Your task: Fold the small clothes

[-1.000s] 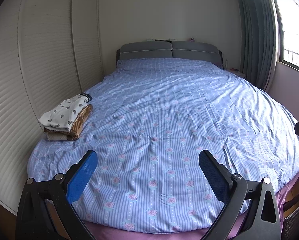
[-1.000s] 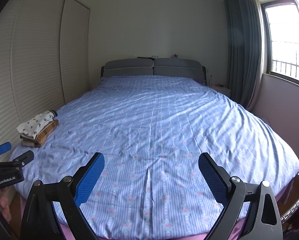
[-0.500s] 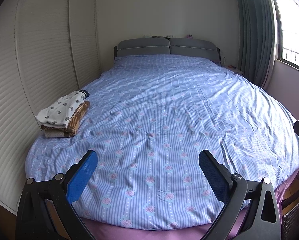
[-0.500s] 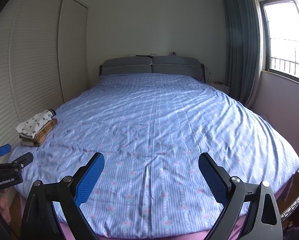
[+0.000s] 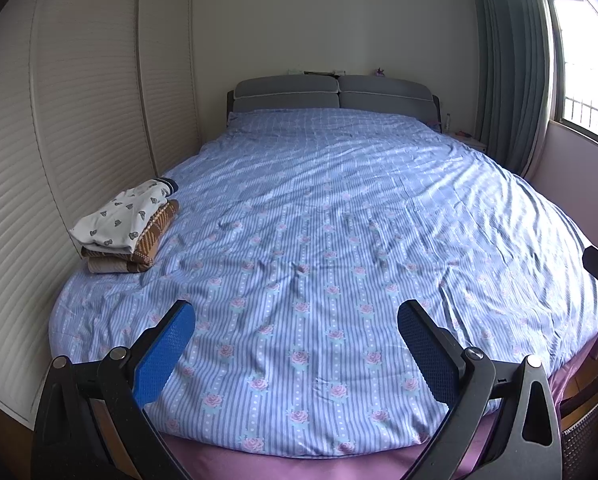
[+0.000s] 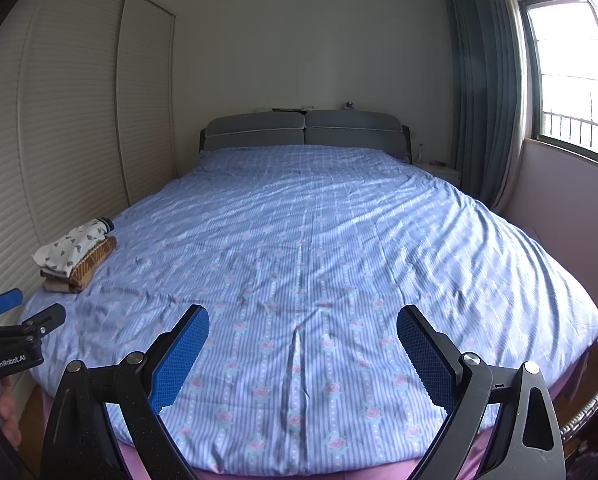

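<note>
Left wrist view is filled mostly by one bed, covered with a blue striped sheet that has small pink roses; a strip of purple fabric shows under its lower edge at the bottom of the frame. One grey headboard in two padded halves stands at the top centre. On the left of the frame runs one cream louvered wardrobe with two door panels visible, just beside the bed edge. On the right hang grey-green curtains, and one window is at the upper right.

One pile of folded clothes lies at the middle left of the frame, on the sheet near the wardrobe side. I count three layers in it: a white piece with small dark prints on top, a brown checked one below, and a beige one at the bottom. In the right wrist view the same pile sits at the middle left. All the rest of the sheet, from the pile to the right edge, is flat with only light wrinkles.

One left gripper is at the bottom of its frame, fingers spread wide with blue pads, nothing between them. One right gripper is the same in its own view: wide apart, holding nothing. Both hang over the foot edge of the bed, well apart from the pile.
</note>
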Action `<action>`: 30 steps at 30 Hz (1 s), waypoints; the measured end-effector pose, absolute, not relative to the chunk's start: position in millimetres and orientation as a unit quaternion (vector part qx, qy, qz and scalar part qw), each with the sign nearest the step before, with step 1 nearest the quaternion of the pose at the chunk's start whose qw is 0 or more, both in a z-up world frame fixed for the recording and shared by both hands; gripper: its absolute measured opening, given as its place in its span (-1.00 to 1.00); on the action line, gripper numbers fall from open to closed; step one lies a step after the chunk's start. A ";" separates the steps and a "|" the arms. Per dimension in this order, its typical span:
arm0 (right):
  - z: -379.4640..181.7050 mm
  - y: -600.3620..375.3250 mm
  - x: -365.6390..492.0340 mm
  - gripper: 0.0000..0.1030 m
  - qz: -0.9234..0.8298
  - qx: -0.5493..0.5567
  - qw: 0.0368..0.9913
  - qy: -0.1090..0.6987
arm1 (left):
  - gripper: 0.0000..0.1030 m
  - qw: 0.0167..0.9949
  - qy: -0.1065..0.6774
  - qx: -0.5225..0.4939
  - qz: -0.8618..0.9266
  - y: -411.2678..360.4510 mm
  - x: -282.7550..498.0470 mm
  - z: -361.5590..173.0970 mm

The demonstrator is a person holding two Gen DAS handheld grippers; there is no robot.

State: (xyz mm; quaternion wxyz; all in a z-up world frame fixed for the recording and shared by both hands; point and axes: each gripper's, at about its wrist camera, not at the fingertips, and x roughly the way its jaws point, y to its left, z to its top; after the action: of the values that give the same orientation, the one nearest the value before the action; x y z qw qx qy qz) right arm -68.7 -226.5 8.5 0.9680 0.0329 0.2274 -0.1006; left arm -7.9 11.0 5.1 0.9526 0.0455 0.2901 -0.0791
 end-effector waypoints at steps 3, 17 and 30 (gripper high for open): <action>8.6 -225.9 -68.6 0.86 -0.100 0.032 0.968 0.227 | 1.00 0.952 0.291 0.045 -0.079 11.1 -7.9 5.0; 6.8 -226.2 -67.8 0.86 -0.099 0.034 0.968 0.229 | 1.00 0.952 0.291 0.045 -0.081 11.0 -8.7 5.1; 4.2 -225.2 -67.5 0.86 -0.100 0.037 0.968 0.228 | 1.00 0.952 0.292 0.044 -0.083 10.5 -9.2 4.8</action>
State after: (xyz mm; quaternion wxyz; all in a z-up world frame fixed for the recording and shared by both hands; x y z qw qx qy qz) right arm -67.5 -225.2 4.2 0.9679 0.0371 0.2276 -0.0999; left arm -9.2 10.5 4.8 0.9517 0.0441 0.2924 -0.0825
